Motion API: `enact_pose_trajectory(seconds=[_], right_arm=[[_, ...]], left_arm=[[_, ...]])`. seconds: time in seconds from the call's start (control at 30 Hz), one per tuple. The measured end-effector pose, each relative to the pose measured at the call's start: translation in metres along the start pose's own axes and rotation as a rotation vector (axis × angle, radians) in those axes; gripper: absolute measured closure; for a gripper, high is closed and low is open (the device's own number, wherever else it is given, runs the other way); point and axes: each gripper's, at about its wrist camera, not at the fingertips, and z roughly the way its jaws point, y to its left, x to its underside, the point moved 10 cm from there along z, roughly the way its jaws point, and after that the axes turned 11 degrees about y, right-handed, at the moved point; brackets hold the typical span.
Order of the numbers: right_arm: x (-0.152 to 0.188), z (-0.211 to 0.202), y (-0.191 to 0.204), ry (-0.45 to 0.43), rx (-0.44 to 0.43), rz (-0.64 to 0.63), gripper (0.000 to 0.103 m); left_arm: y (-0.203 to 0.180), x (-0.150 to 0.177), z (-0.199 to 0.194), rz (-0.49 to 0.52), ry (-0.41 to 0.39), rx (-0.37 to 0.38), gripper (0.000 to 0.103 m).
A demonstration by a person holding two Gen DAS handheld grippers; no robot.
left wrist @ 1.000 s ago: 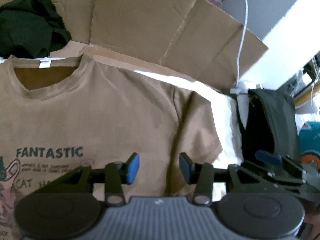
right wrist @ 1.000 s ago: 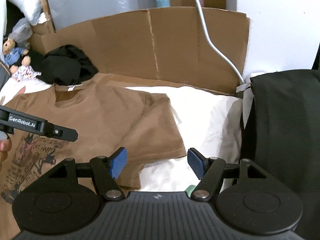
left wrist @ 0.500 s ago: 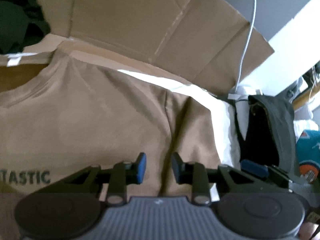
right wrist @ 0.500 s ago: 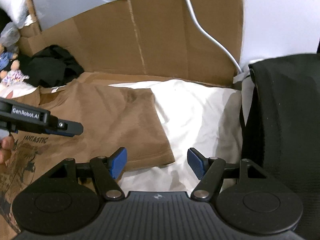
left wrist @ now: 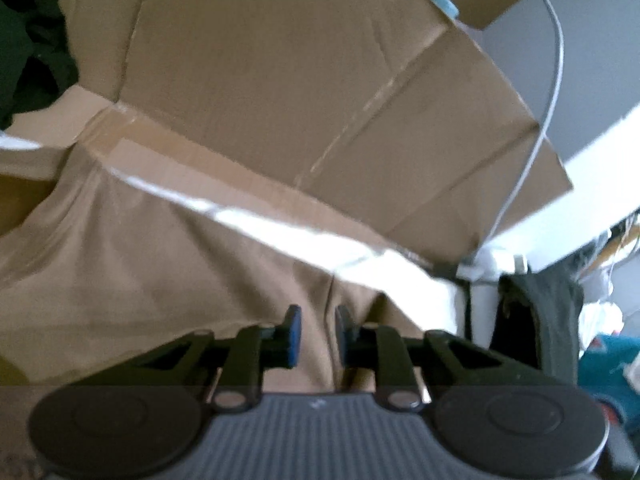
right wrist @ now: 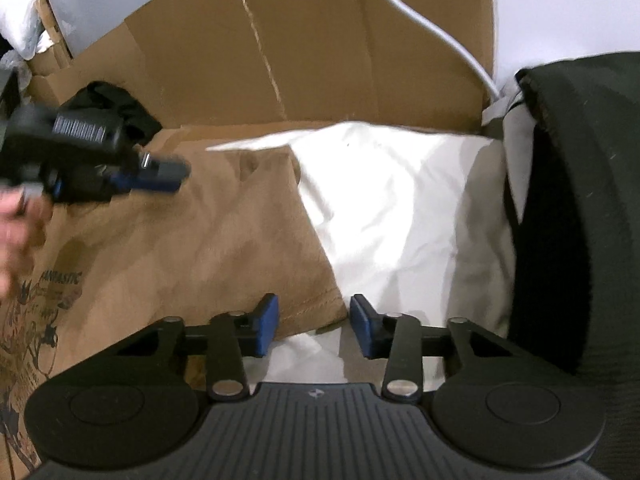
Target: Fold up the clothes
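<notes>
A tan T-shirt [left wrist: 140, 280] with a printed "FANTASTIC" graphic lies flat on a white sheet [right wrist: 392, 208]. My left gripper [left wrist: 317, 334] hovers low over the shirt's right shoulder seam, its blue pads a narrow gap apart with the seam fold between them; whether they pinch the cloth is unclear. It also shows in the right wrist view [right wrist: 160, 170], over the shoulder. My right gripper [right wrist: 314, 330] is open, its pads on either side of the hem corner of the right sleeve [right wrist: 256, 240].
A cardboard wall [left wrist: 320, 100] stands behind the shirt with a white cable [right wrist: 432, 36] running down it. A black bag [right wrist: 576, 208] rises at the right. A dark garment pile [right wrist: 116, 108] lies at the back left.
My left gripper moved forward and right to the shoulder seam and its jaws narrowed. My right gripper moved forward to the sleeve hem and narrowed slightly.
</notes>
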Motion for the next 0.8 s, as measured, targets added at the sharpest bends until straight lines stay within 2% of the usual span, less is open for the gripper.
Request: enact_pose_trajectory(seconds=[0.07, 0.13, 0.2, 0.37, 0.63, 0.8], right_arm=[[0.001, 0.001, 0.001, 0.002, -0.011, -0.002, 0.087], [-0.001, -0.002, 0.002, -0.001, -0.031, 0.009, 0.096], [-0.004, -0.009, 0.002, -0.015, -0.056, 0.018, 0.098], [-0.011, -0.023, -0.004, -0.046, -0.085, 0.029, 0.099], [-0.013, -0.028, -0.010, -0.020, -0.049, 0.047, 0.099], [-0.012, -0.030, -0.008, -0.004, -0.036, 0.050, 0.099]], left_arm=[[-0.002, -0.007, 0.006, -0.007, -0.002, 0.021, 0.088], [-0.002, -0.011, 0.011, -0.009, 0.003, 0.031, 0.088], [0.000, -0.014, 0.019, -0.017, 0.010, 0.033, 0.090], [0.003, -0.014, 0.037, -0.028, 0.030, 0.042, 0.092], [0.007, -0.013, 0.061, -0.082, 0.049, 0.046, 0.093], [0.009, -0.016, 0.065, -0.073, 0.048, 0.048, 0.093]])
